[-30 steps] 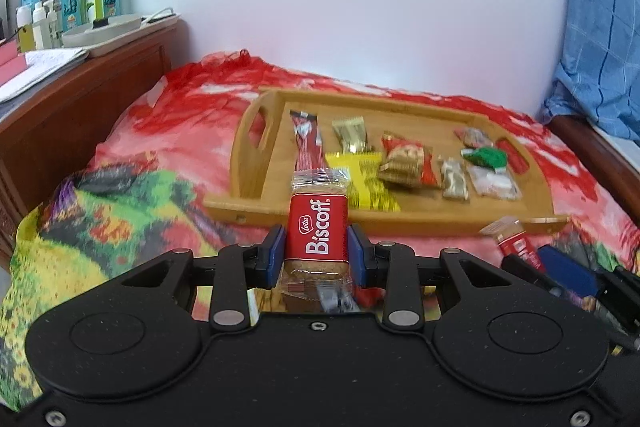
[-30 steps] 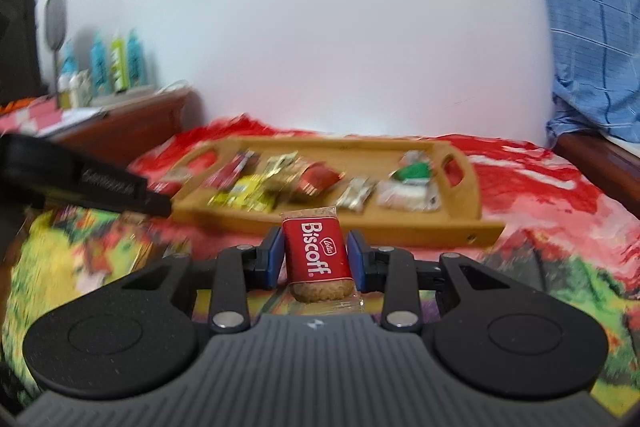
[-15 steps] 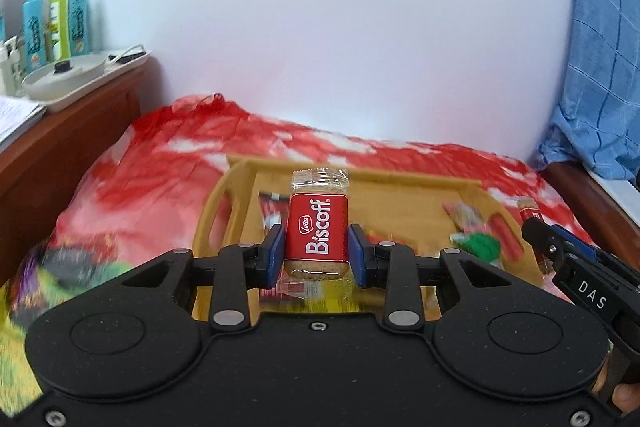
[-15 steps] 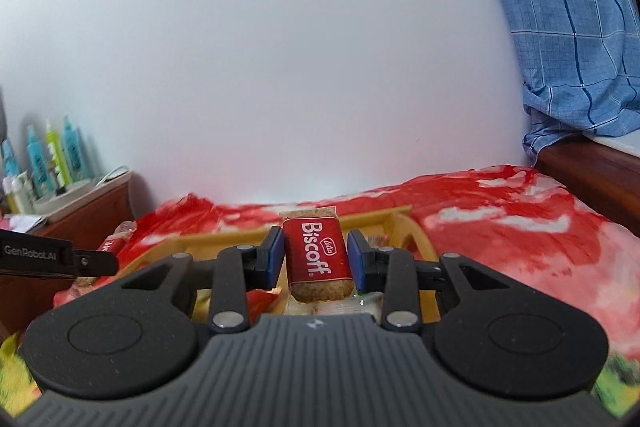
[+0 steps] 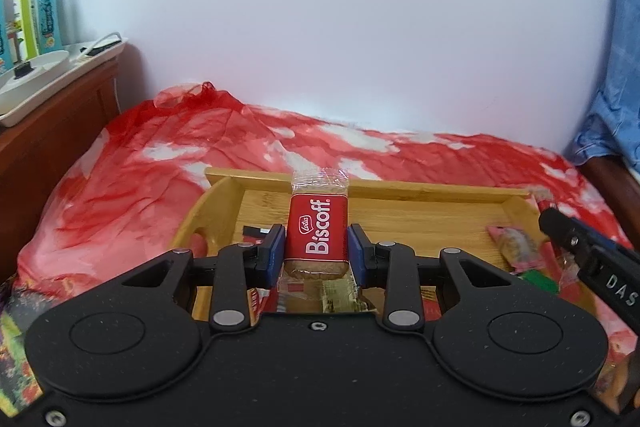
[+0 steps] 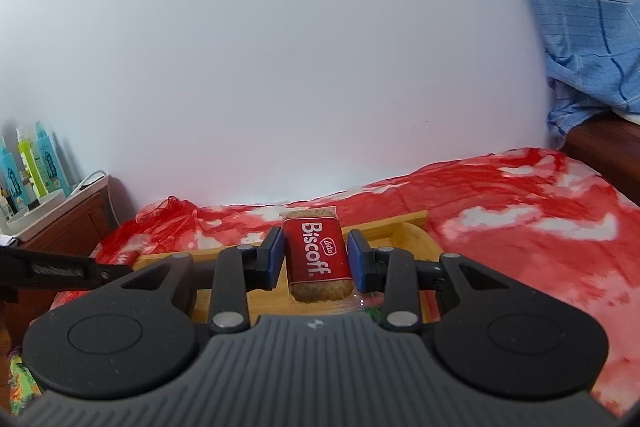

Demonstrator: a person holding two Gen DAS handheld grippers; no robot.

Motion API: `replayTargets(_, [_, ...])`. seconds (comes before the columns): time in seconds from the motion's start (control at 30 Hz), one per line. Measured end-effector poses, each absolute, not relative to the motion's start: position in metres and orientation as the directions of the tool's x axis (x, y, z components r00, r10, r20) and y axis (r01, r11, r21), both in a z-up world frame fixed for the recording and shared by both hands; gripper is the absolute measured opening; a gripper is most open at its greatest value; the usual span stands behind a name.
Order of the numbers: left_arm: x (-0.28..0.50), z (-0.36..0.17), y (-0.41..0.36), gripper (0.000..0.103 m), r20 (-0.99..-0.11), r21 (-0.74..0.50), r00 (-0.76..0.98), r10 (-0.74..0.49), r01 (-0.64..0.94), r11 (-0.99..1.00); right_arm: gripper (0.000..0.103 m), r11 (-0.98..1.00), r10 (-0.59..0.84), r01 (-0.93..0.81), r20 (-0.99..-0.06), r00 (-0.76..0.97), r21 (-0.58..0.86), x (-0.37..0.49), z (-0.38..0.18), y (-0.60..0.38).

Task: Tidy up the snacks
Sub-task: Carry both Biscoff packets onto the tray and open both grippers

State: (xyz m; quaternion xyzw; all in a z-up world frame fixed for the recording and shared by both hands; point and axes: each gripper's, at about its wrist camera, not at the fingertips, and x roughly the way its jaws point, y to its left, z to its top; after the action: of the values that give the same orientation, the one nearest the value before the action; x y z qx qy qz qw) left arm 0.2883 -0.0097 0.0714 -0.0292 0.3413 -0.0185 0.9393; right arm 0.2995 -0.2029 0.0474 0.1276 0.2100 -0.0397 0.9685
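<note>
Left hand-held gripper (image 5: 316, 247) pinches a red, clear-ended Biscoff biscuit packet (image 5: 318, 231) upright between its blue pads, over the near left part of the shallow bamboo serving tray (image 5: 420, 189); the right hand-held gripper (image 6: 316, 257) pinches a second red Biscoff packet (image 6: 318, 255) the same way, above the tray's right end (image 6: 416, 233). That tray lies on the red-and-white patterned bedspread (image 5: 132, 187). Both carries look nearly over, so the step in hand is placement: each gripper should lower its packet onto bare wood, spread its pads only once the packet rests, and keep clear of the other, whose black finger (image 5: 592, 259) crosses the left view near the tray's right side. Counted: two Biscoff packets held, one tray, two grippers. In the tray, a pink-wrapped bar (image 5: 516, 247), a green wrapper (image 5: 540, 275) and a black-and-white packet end (image 5: 256, 230) show; others lie hidden under the grippers, so the total cannot be told. Three bottles (image 5: 32, 11) stand on the wooden side cabinet (image 5: 60, 115).
</note>
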Motion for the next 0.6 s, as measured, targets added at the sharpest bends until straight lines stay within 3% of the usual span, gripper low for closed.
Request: replayTargets(0.6, [0.309,0.035,-0.016,0.032,-0.683,-0.037,0.730,-0.033,0.011,0.999,0.040,0.976,0.007,0.105,-0.505,0.863,0.192,0.328,0.025,-0.192])
